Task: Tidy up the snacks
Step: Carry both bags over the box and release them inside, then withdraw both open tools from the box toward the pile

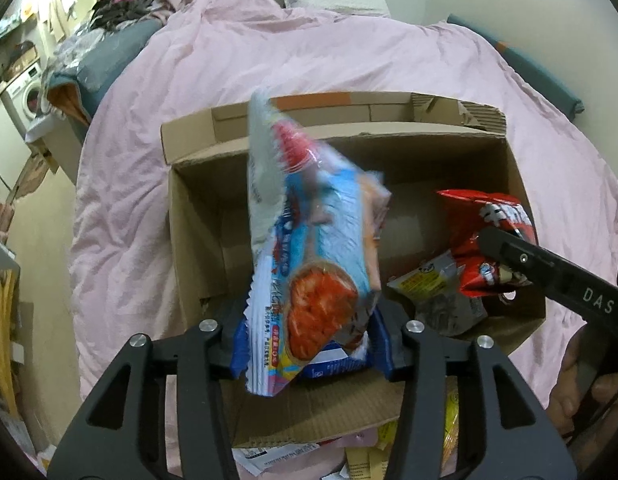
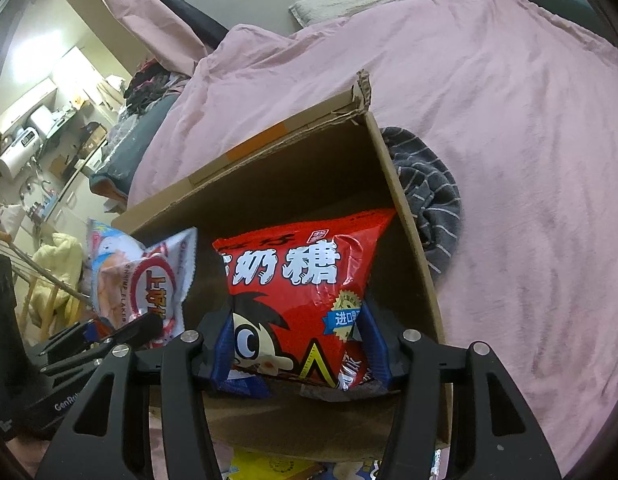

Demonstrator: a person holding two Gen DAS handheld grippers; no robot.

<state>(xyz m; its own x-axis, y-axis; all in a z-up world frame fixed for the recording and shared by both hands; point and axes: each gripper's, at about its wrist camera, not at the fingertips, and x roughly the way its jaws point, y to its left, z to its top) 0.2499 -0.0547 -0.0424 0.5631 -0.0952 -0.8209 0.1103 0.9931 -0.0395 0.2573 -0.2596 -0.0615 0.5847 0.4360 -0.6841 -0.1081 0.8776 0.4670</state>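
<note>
Both grippers [image 1: 309, 356] [image 2: 299, 354] clamp bags [image 1: 309, 248] [image 2: 305, 292] w/in box [image 1: 197, 236] walls.

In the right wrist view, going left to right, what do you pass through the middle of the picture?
White shrimp flakes bag → red candy bag → right wall of the cardboard box → gray striped cloth → pink blanket.

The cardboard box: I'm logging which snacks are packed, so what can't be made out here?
- Left wrist view: the blue-and-white shrimp flakes bag in the left claw is motion-blurred and hides the cardboard box floor behind it.
- Left wrist view: the yellow-and-grey packet is crumpled, its print too small to read.
- Right wrist view: the red milk candy bag in the right claw blocks most of the interior.
- Both views: packets below the box are cut off by the bottom edge.
</note>
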